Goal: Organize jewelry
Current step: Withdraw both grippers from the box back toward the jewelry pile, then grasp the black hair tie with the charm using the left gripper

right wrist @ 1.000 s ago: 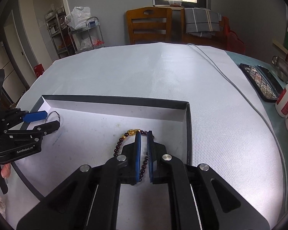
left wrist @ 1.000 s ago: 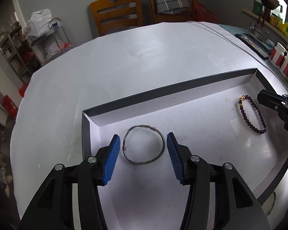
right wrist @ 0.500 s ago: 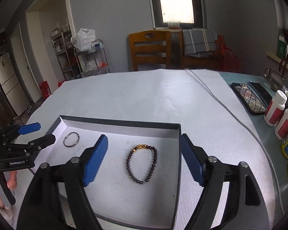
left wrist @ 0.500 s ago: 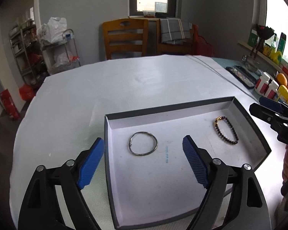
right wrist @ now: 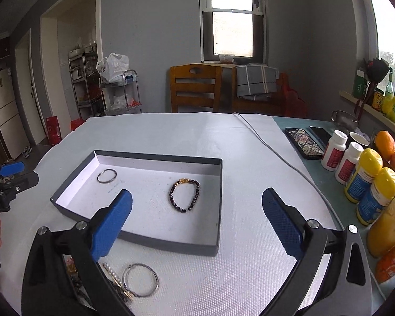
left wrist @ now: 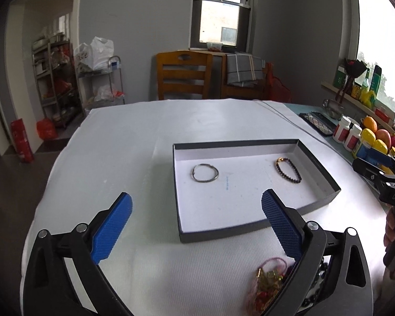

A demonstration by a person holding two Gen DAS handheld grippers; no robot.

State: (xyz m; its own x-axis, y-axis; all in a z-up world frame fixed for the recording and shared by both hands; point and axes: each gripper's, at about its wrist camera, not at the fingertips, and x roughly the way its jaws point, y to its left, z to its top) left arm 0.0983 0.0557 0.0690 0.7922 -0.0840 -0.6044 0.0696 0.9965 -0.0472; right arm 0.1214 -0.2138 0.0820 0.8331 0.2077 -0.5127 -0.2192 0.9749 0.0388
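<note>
A shallow grey box [left wrist: 321, 166] [right wrist: 220, 210] with a white floor lies on the white table cover. In it lie a thin silver bangle [left wrist: 205, 173] [right wrist: 107, 176] and a dark bead bracelet [left wrist: 288, 170] [right wrist: 184, 195] with a gold charm. My left gripper [left wrist: 196, 227] is open and empty, raised in front of the box. My right gripper [right wrist: 196, 222] is open and empty, raised in front of the box. Loose jewelry lies on the cover near me: a red and gold tangle [left wrist: 267, 281], a silver ring bangle [right wrist: 140, 280] and a pearl clip [right wrist: 112, 272].
Bottles [right wrist: 366, 176], fruit [right wrist: 385, 142] and phones [right wrist: 304, 142] line the right side of the table. A grey cable [right wrist: 276, 155] runs across the cover. Wooden chairs [right wrist: 196, 87] stand behind the table.
Both grippers opened, released the bangle and the bead bracelet in the box, and pulled back and up. The loose jewelry near the front edge came into view.
</note>
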